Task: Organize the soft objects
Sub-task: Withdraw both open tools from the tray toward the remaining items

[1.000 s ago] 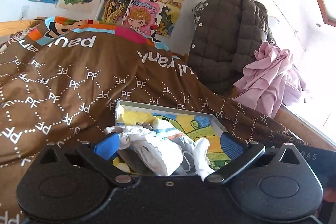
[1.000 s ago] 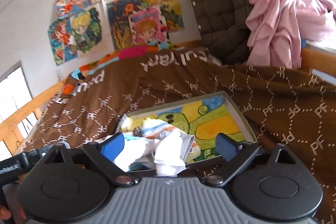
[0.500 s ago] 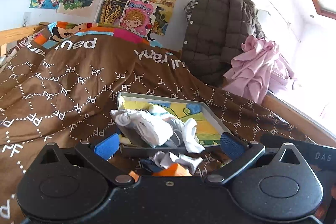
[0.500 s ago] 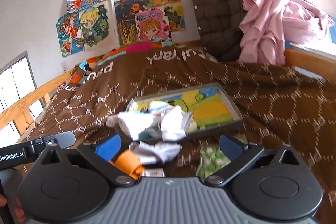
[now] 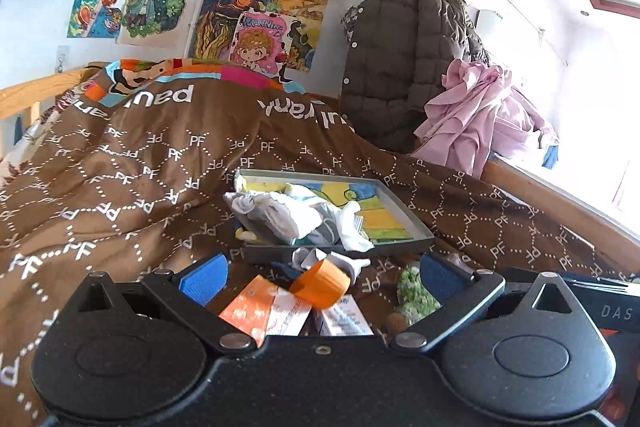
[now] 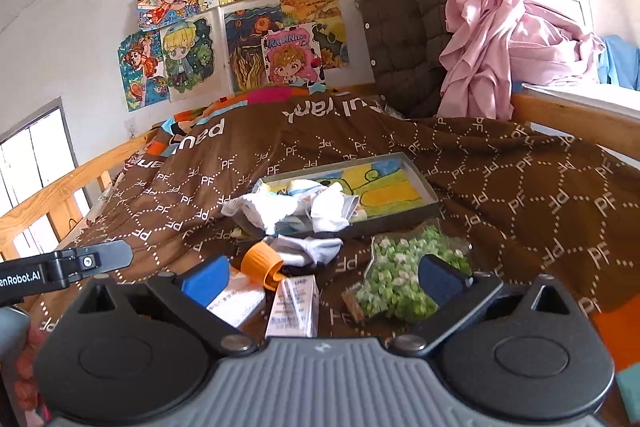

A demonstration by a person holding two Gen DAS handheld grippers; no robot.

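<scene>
Socks (image 6: 286, 209) lie heaped at the tray's (image 6: 400, 217) near-left end on the bed, one white sock (image 6: 310, 249) spilled before it. Both hand-held grippers, left (image 5: 318, 277) and right (image 6: 324, 277), hover open, empty. Pinch the stray sock mid-bundle, avoiding the orange cap (image 6: 262, 261) beside it.

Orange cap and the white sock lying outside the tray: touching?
Cannot tell. In the right wrist view the orange cap sits close beside the white sock, but their edges overlap in the picture and neither contact nor gap shows plainly.
</scene>
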